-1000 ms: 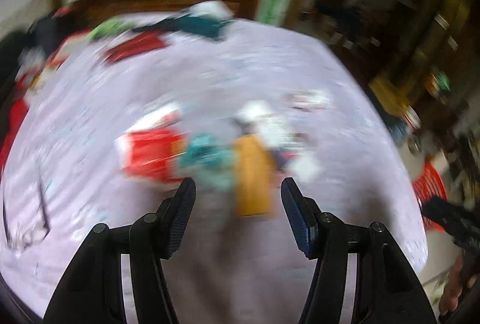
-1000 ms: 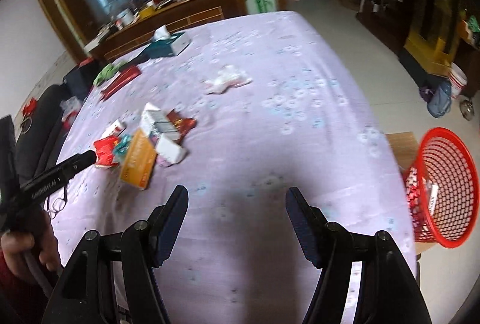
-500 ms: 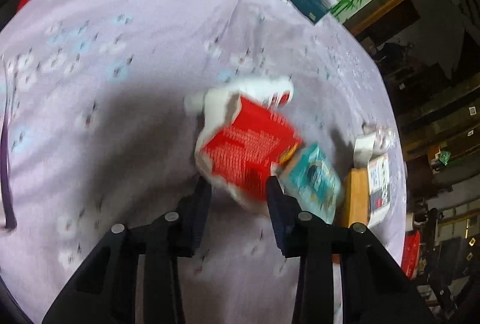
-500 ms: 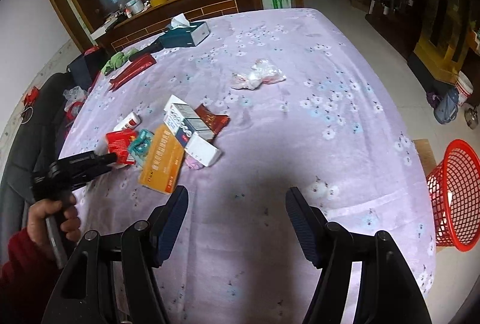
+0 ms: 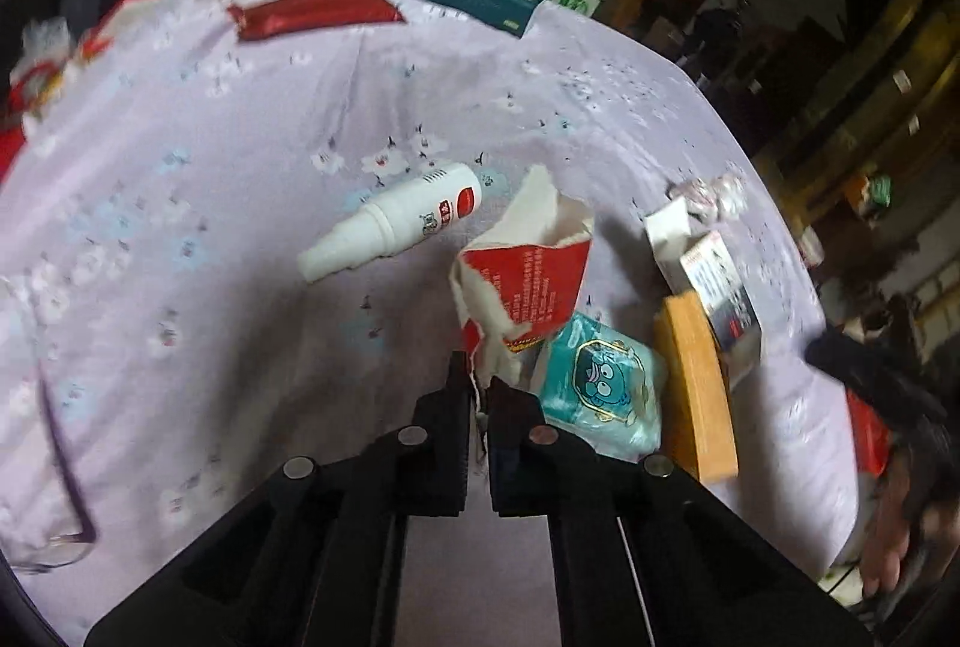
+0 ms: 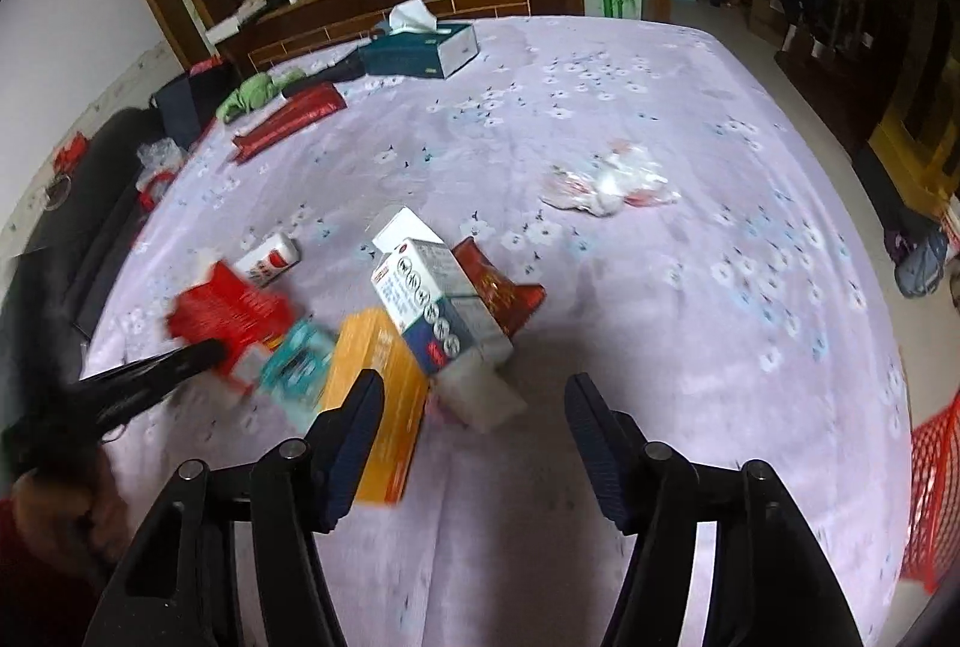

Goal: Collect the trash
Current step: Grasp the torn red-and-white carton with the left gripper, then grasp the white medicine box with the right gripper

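Trash lies in a loose cluster on the lilac flowered tablecloth (image 6: 690,179), and your left gripper (image 5: 478,377) has its jaws clamped on the lower edge of the torn red-and-white wrapper (image 5: 528,275), which stands up from between the fingertips at the near-left edge of that cluster. Just beside the wrapper, to its right in the left wrist view, sits the teal snack packet (image 5: 606,389), then the orange box (image 5: 696,383) with the white-and-grey carton (image 5: 714,287) resting partly over its far end. The small white bottle (image 5: 396,224) lies on its side a little apart from the wrapper, to its upper left. Your right gripper (image 6: 474,431) hovers above the cloth with its jaws spread wide and nothing between them, the orange box passing behind its left finger. A crumpled clear plastic bag (image 6: 609,182) sits alone further across the table, well apart from the pile. The red mesh basket (image 6: 936,491) shows at the right edge of the right wrist view, off the table's side. At the far end rest a teal tissue box (image 6: 423,47) and a long red pouch (image 6: 288,122).
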{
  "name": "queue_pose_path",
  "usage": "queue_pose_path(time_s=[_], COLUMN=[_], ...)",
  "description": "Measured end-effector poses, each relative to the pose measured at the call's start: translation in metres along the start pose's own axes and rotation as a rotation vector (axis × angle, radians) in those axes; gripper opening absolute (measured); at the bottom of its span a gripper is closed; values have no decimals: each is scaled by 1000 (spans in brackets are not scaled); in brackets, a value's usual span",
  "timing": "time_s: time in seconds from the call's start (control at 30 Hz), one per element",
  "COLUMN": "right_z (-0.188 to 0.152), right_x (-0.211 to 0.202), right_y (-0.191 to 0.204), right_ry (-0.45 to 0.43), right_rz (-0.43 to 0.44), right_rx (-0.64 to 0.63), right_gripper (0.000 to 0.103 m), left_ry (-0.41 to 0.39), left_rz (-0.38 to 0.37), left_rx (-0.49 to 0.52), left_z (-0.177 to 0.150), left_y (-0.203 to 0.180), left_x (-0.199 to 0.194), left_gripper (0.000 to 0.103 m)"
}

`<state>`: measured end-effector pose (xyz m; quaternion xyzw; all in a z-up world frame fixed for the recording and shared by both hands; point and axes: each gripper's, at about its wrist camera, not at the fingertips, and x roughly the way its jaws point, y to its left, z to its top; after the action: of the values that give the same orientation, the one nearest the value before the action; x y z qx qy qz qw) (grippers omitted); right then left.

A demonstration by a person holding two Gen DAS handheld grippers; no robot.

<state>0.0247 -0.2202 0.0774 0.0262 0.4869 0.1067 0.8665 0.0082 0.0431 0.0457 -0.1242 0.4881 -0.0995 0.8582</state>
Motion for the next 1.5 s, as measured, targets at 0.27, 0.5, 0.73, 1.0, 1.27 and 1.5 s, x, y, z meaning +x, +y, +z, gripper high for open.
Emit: queue_pose_path(time_s=[0.27,0.5,0.73,1.0,1.27,1.5], right_z=[14,13,0,-12,8,20], right_x=[53,64,34,14,39,77], right_y=[20,20,3,-8,-2,-8], right_ry=[55,57,52,56,60,102], right_rz=[-8,-34,1,75,157,151], right_rx=[-60,-75,8,29,35,50], right_gripper=[60,44,2,12,38,50], left_ry=[-54,-67,-85,-85,-101,-109], left_rz=[27,34,7,-7,21,40], left_rx=[46,67,108,122,103,84], left_z=[-8,-12,-12,-17,-24,-29], left_y=[2,-4,-30,-52,-43,-27], left_x=[-37,-42,-45,-47,-66,-78], left_gripper=[4,4,4,4,4,4])
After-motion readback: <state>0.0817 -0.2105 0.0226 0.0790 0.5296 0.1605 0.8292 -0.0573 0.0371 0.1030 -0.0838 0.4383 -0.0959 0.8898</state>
